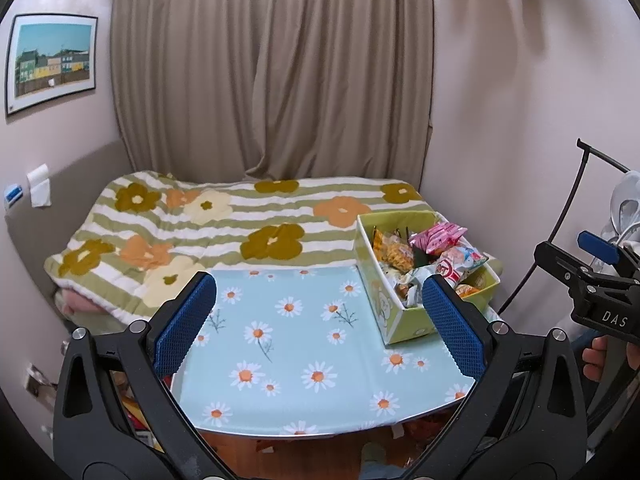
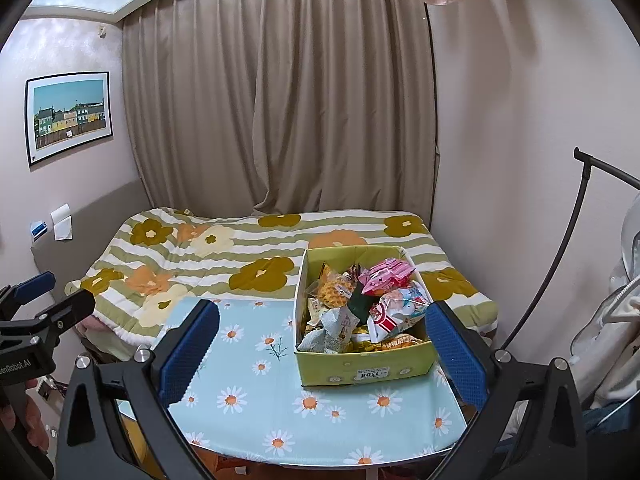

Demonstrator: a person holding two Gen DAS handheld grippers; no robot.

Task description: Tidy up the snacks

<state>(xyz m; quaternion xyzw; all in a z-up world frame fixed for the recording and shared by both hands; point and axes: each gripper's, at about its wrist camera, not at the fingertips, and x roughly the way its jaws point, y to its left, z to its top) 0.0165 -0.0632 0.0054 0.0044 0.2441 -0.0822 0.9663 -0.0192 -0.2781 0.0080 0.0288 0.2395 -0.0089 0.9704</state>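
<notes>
A green cardboard box [image 1: 404, 322] [image 2: 362, 370] full of snack packets stands at the far right of the daisy-print table [image 1: 304, 364] [image 2: 280, 412]. Inside lie a pink packet [image 1: 438, 237] [image 2: 386, 276], a yellow waffle packet [image 2: 334, 292] and a red-and-white bag [image 2: 394, 314]. My left gripper [image 1: 319, 322] hovers open above the table's near side, with nothing between its blue pads. My right gripper [image 2: 322, 354] is open too, held just short of the box's front wall. Each gripper shows at the edge of the other's view.
Behind the table lies a bed with a flowered striped quilt [image 1: 224, 224] [image 2: 224, 252], and a beige curtain [image 2: 280, 100] hangs beyond it. A black rack pole [image 2: 560, 248] and hanging clothes [image 2: 624, 312] stand at the right. Loose items lie on the floor under the table.
</notes>
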